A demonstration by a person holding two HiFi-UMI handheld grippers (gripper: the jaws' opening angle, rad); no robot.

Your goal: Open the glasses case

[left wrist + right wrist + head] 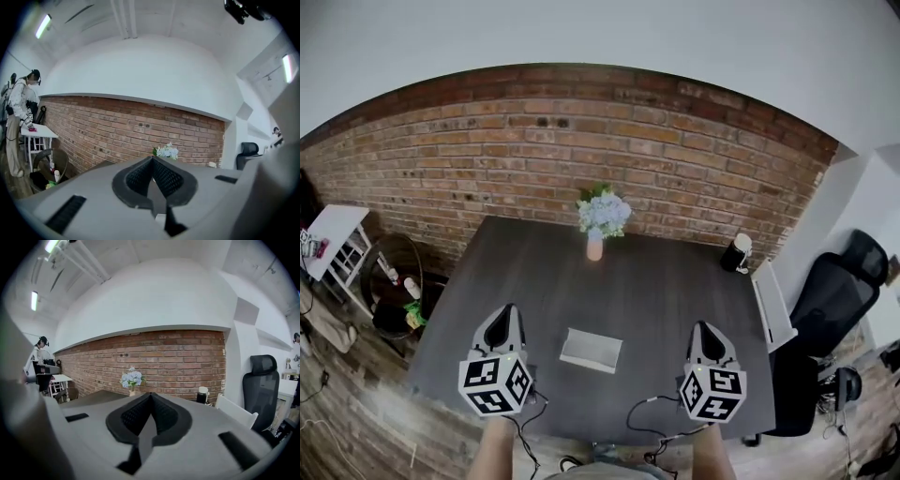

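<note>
The glasses case, a flat pale grey rectangle, lies closed on the dark table near its front edge. My left gripper hovers to the left of it and my right gripper to the right, both raised above the table and apart from the case. In the left gripper view the left gripper has its black pads meeting at the tip with nothing between them. The right gripper looks the same in its own view, shut and empty. Neither gripper view shows the case.
A small vase of pale blue flowers stands at the table's far edge, a dark cup with a white lid at the far right corner. A white chair and a black office chair stand right. A round side table stands left.
</note>
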